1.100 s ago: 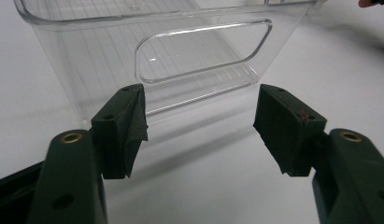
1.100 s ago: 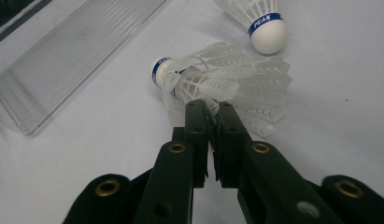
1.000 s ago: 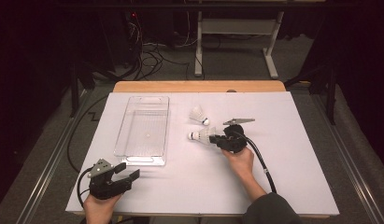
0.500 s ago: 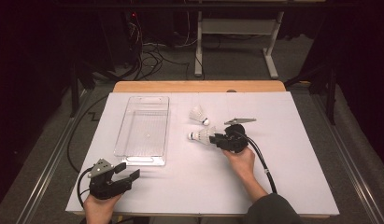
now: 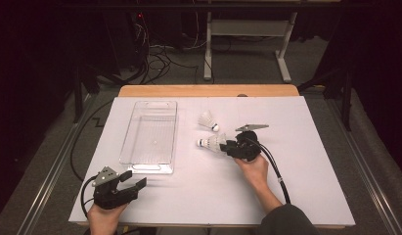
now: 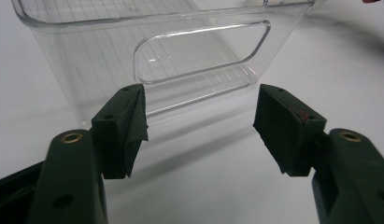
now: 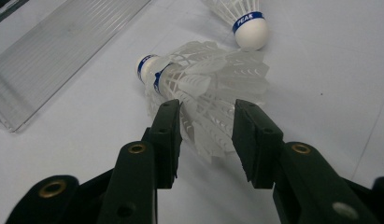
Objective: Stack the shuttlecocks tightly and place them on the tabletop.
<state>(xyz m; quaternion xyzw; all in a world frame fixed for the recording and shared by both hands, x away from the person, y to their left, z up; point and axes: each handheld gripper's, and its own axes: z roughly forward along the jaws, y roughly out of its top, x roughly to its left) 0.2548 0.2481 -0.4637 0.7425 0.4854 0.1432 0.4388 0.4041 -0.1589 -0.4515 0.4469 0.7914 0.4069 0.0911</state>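
My right gripper (image 7: 206, 135) pinches one shuttlecock (image 7: 208, 88) — left gripper (image 6: 199, 123) spread, idle; tray (image 5: 149, 137) empty, both shuttlecocks left to load.

Glossy clear ribbed plastic bin (image 5: 149, 134), white plastic-feathered shuttlecock (image 7: 203, 88), matt white table (image 5: 306, 196).

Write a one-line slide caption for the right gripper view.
Right gripper fingers close around the skirt of a white shuttlecock lying on the table.

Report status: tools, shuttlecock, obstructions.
Right tool closing around near shuttlecock skirt. Left tool open, idle before clear bin. Second shuttlecock apart; nothing blocking.
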